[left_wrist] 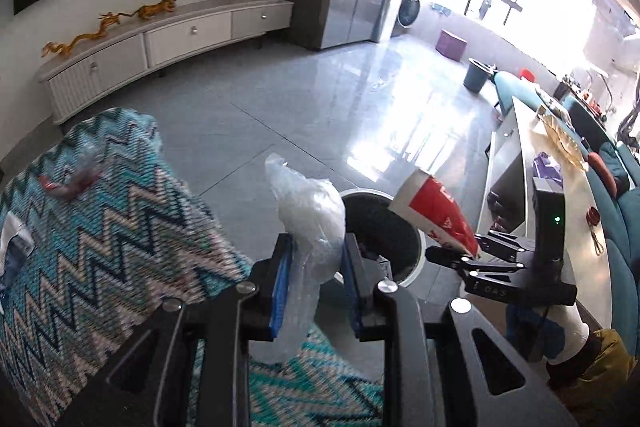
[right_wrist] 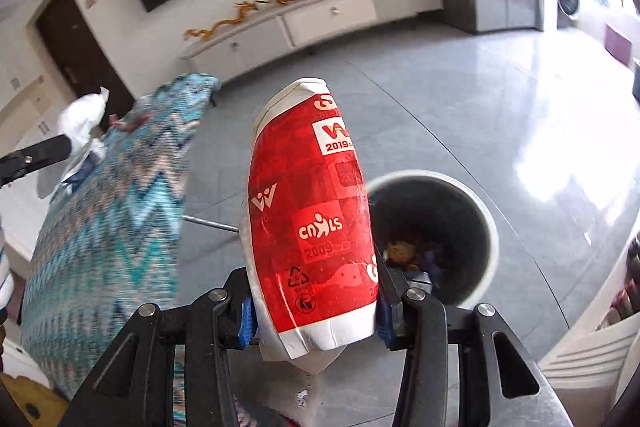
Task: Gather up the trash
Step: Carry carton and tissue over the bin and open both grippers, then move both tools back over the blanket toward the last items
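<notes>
Closest to my left lens is the left tool [left_wrist: 314,287], its blue pads [left_wrist: 280,291] pinching a crumpled clear plastic bag [left_wrist: 308,223] that sticks up and trails down between them. On my right lens the right tool [right_wrist: 316,311] is clamped on a flattened red and white paper carton [right_wrist: 310,219], held by its lower end so the printed side faces me and the folded top points away. From the left view I can see that same carton [left_wrist: 436,211] leaning over the rim of the white trash bin [left_wrist: 416,259], with the right tool [left_wrist: 474,253] gripping it just beside the bin. The bin [right_wrist: 486,219] stands on the grey tiled floor [left_wrist: 320,107], and through its mouth I make out some coloured rubbish lying at the bottom, too dim to name. The plastic bag sits in front of the bin's near rim in my left view. To the left a teal zigzag patterned cloth [left_wrist: 104,227] covers a piece of furniture, with a small reddish wrapper [left_wrist: 70,183] lying on it. Along the right edge runs a long pale desk [left_wrist: 520,155] with assorted items on top. A low white TV cabinet [left_wrist: 168,47] lines the far wall, orange dragon figures [left_wrist: 108,27] resting on it.
</notes>
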`<move>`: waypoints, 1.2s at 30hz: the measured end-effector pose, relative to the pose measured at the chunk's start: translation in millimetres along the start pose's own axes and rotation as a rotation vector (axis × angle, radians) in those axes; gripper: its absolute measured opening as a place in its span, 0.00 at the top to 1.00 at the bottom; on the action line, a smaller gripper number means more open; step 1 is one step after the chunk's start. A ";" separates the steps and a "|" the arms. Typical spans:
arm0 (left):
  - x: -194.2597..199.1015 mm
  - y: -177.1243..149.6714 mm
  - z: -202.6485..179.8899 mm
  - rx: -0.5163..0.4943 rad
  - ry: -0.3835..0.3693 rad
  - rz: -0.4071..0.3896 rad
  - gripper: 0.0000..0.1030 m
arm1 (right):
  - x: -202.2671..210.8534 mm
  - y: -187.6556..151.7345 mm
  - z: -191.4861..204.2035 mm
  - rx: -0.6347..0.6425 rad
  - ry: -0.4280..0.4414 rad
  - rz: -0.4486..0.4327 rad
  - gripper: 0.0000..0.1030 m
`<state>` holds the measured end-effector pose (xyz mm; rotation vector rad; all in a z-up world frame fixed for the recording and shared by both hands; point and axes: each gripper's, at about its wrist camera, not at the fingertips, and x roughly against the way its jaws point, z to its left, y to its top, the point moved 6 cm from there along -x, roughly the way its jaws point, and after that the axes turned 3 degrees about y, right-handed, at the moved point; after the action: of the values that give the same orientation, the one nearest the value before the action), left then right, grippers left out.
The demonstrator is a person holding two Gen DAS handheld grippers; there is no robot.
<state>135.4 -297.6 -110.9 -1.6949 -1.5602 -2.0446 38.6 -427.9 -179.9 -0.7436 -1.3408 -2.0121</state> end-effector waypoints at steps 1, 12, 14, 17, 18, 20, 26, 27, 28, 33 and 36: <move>-12.3 4.2 -11.2 -0.016 -0.007 0.012 0.78 | -5.6 -0.8 -13.3 -0.023 -0.011 0.012 0.58; -128.3 39.2 -79.8 -0.013 -0.117 0.138 0.75 | -53.8 -1.0 -88.0 -0.139 -0.088 0.100 0.57; -143.6 42.3 -84.2 -0.009 -0.124 0.156 0.75 | -60.7 0.5 -98.0 -0.156 -0.103 0.110 0.57; -161.2 42.0 -84.3 0.007 -0.135 0.180 0.73 | -70.6 1.3 -105.6 -0.178 -0.124 0.121 0.57; -167.3 42.2 -84.0 0.021 -0.143 0.189 0.71 | -72.9 1.6 -107.8 -0.183 -0.128 0.125 0.55; -175.5 44.4 -81.3 0.046 -0.152 0.197 0.50 | -78.5 1.4 -111.9 -0.190 -0.148 0.134 0.48; -173.6 50.1 -76.2 0.064 -0.162 0.180 0.45 | -76.5 -0.9 -117.8 -0.213 -0.170 0.128 0.39; -169.0 49.4 -76.1 0.054 -0.159 0.171 0.45 | -74.8 -1.7 -116.7 -0.215 -0.170 0.125 0.38; -164.1 49.0 -75.3 0.043 -0.153 0.160 0.45 | -70.5 -2.0 -114.7 -0.218 -0.168 0.118 0.38; -118.6 46.0 -62.9 -0.004 -0.080 0.058 0.45 | -52.7 9.2 -98.0 -0.202 -0.160 0.060 0.29; -86.4 40.6 -48.8 -0.010 -0.024 0.000 0.45 | -35.7 19.3 -73.2 -0.170 -0.152 0.007 0.23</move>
<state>159.5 -396.3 -145.0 -1.7291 -1.5603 -2.0430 67.6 -496.2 -218.8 -0.9946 -1.2577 -2.1190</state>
